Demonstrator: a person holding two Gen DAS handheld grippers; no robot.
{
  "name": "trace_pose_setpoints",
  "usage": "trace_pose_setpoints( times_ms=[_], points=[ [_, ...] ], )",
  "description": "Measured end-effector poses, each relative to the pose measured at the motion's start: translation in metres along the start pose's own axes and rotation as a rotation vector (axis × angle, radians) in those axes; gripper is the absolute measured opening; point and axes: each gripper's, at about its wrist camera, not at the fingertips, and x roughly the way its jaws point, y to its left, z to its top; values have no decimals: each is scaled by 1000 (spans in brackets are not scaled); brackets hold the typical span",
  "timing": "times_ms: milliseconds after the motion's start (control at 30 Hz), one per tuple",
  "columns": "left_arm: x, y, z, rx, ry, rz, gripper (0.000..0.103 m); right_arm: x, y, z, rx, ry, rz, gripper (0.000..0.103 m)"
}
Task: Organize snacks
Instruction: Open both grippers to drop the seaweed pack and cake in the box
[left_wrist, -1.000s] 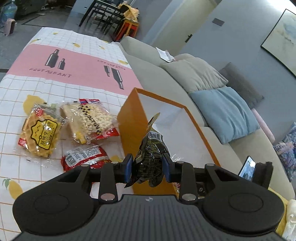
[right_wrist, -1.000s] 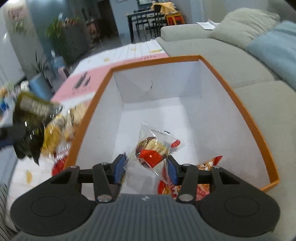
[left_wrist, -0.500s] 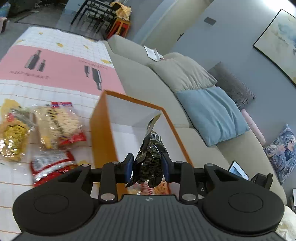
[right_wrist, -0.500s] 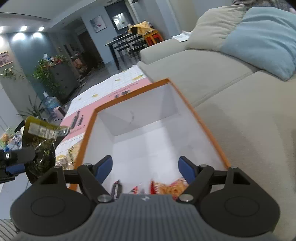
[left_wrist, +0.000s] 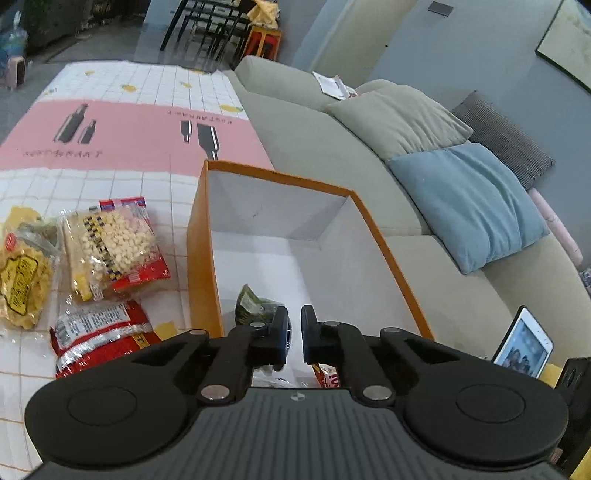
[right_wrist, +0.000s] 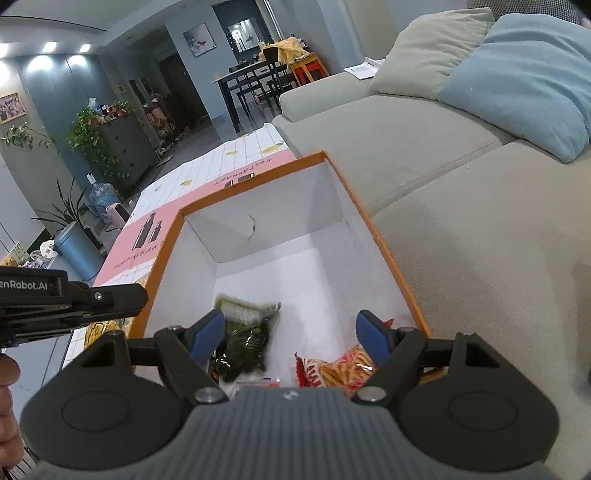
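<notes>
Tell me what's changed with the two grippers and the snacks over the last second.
The left gripper let go of the dark green packet, which now lies in the orange box, and its jaws have just closed empty. The right gripper dropped its red snack and stands open. The packets on the tablecloth stayed put.

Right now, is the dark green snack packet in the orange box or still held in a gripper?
In the box. The dark green packet lies on the orange box floor; the left gripper is shut and empty.

Far half of the orange-rimmed white cardboard box (left_wrist: 207, 236) floor is bare, top open. Near end crowded: dark green foil packet (right_wrist: 243, 339), red-orange snack bag (right_wrist: 332, 369). Grey fabric sofa (right_wrist: 461, 229) flanks its right wall.
</notes>
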Motion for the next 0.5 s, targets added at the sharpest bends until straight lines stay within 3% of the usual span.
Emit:
trace_pose_setpoints(
  times_ms=[200,367,500],
  points=[
    [-11,-10,1,64,-21,37,9,-1,-1,0,-1,-5,-5,77],
    [-25,-15,-2,139,-79,96,44,-1,5,-2,-16,-3,-30,77],
    [-38,-16,-3,193,-121,152,51,-3,4,-1,16,2,-13,76]
  ],
)
